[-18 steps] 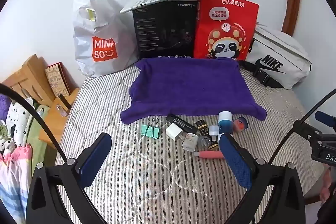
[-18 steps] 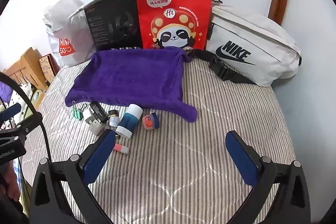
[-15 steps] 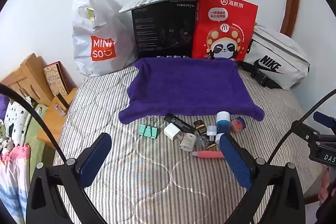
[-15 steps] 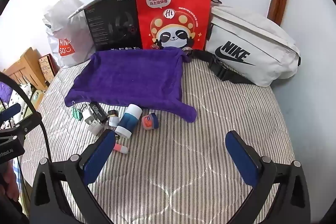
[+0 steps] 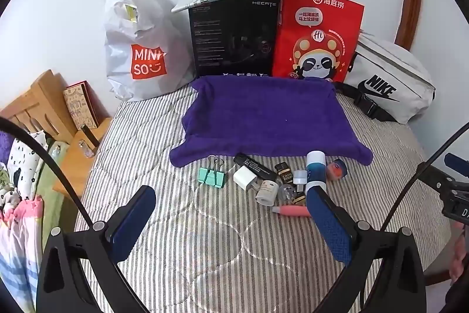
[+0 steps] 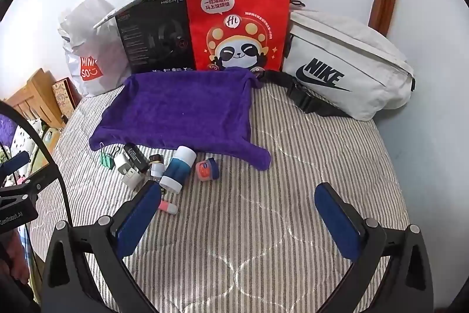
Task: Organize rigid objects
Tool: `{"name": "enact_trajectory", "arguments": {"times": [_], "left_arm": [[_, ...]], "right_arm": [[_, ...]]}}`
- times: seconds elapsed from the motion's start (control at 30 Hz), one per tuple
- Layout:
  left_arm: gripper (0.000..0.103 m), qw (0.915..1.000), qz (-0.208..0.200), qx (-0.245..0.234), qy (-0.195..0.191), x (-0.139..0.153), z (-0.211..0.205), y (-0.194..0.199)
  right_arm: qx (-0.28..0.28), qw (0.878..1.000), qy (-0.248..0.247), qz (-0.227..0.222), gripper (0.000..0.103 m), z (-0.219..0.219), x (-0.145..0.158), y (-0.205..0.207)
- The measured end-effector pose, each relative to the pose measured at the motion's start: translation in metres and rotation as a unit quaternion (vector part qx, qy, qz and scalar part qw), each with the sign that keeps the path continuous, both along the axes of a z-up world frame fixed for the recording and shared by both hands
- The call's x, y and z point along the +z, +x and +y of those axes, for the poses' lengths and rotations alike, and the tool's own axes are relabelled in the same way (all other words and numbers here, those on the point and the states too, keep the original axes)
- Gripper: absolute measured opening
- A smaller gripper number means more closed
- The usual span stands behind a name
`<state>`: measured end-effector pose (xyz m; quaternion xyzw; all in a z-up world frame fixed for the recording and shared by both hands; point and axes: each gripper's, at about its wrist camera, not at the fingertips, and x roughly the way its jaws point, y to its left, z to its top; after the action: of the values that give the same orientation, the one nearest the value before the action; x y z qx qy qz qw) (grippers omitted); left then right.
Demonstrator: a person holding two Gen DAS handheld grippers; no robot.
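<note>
Two tongs, my left gripper (image 5: 231, 217) and right gripper (image 6: 239, 213), gape fully wide, holding nothing above the striped quilted mattress (image 5: 205, 248). One fuzzy purple towel (image 5: 263, 113) lies at twelve o'clock. Before it: one teal binder clip (image 5: 211, 177), one white cube charger (image 5: 245, 177), one blue-white cylinder (image 6: 178, 168), one round orange jar (image 6: 207, 169).

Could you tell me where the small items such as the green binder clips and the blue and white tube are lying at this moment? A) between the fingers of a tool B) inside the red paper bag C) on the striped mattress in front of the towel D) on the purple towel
C: the green binder clips and the blue and white tube lie on the striped mattress, just in front of the bare purple towel.
</note>
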<state>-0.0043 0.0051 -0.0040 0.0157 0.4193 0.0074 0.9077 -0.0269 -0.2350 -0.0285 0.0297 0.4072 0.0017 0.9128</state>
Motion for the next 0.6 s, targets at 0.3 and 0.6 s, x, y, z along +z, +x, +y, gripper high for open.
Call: {"name": "enact_trajectory", "arguments": {"times": [0.3,0.6], "left_arm": [[0.103,1.0,0.008,-0.001,0.003,-0.0004,0.0008,0.0035],[0.103,0.9999,0.012,-0.003,0.005,-0.0031,0.0002,0.0067]], "right_arm": [[0.0,1.0,0.002,0.0,0.103,-0.0002,0.0026,0.0002],[0.0,1.0,0.004,-0.003,0.103,-0.0007,0.004,-0.0017]]}}
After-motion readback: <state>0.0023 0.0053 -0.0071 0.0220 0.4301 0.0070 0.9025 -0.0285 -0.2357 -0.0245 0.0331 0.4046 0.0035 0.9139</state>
